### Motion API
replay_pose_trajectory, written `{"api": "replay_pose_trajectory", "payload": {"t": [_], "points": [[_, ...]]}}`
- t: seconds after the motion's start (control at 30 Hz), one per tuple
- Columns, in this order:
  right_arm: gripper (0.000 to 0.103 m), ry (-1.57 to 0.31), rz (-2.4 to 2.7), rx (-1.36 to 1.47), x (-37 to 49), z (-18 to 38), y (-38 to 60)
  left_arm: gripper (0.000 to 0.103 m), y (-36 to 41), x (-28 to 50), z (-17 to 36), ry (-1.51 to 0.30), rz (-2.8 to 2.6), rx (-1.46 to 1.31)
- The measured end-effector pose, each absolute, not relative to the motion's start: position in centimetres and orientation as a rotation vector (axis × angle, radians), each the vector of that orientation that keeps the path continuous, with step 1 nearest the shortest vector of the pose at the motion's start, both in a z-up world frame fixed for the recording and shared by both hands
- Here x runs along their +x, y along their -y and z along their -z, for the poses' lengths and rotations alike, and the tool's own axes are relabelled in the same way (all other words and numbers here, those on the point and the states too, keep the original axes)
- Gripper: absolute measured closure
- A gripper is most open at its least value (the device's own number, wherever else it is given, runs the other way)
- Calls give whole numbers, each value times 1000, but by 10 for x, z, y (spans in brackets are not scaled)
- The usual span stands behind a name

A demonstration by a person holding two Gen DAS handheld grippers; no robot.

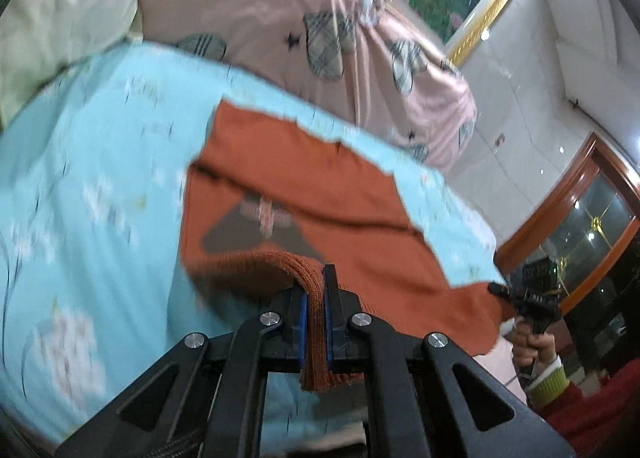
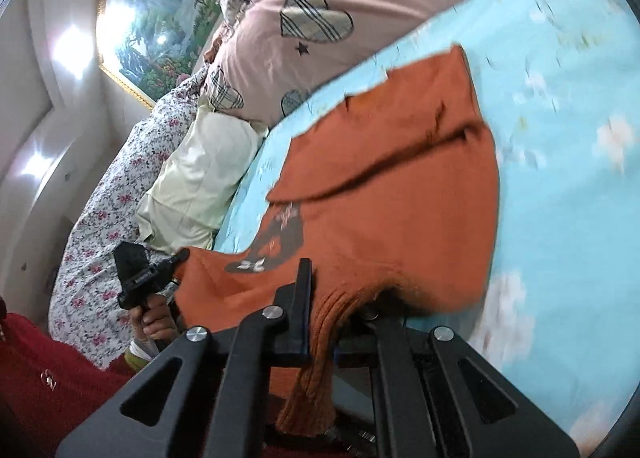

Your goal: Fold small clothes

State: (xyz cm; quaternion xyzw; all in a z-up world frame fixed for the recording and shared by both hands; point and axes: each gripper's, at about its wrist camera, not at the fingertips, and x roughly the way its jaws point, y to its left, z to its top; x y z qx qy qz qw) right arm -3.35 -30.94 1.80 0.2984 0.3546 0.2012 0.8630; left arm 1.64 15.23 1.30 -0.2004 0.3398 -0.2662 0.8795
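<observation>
Both grippers, left (image 1: 315, 300) and right (image 2: 320, 298), have their fingers clamped on the ribbed near hem of the orange sweater (image 1: 320, 194), which stretches lengthwise away across the blue bed (image 1: 100, 162).

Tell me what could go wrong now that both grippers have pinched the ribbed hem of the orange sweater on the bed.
1. The left gripper holds only a narrow strip of the orange sweater at its ribbed hem; the thick knit might slip out during the lift.
2. The right gripper is partly buried in bunched knit, so its grip may be uneven and skew the fold.
3. A sleeve already lies folded across the body; pulling could drag it open over the blue bedsheet.
</observation>
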Motion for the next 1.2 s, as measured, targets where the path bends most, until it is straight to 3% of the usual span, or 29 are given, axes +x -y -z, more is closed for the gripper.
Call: {"api": "replay_pose_trajectory", "payload": {"t": [0.27, 0.43, 0.67, 1.0, 1.07, 1.1, 1.2], "points": [[95, -667, -319, 624, 72, -37, 344, 98, -133, 111, -58, -567, 483, -358], [95, -726, -181, 562, 147, -29, 356, 98, -123, 192, -61, -565, 415, -358], [95, -804, -112, 548, 208, -1, 374, 98, -104, 285, -29, -644, 340, -331], [94, -925, -41, 602, 235, 54, 387, 97, -96, 356, 51, -845, 238, -355], [88, -890, -35, 623, 225, 45, 387, 96, -98, 354, 57, -867, 239, -377], [85, -866, -23, 614, 218, 38, 386, 90, -100, 347, 56, -857, 255, -394], [61, -791, 63, 514, 191, 13, 375, 74, -97, 320, 48, -832, 294, -384]]}}
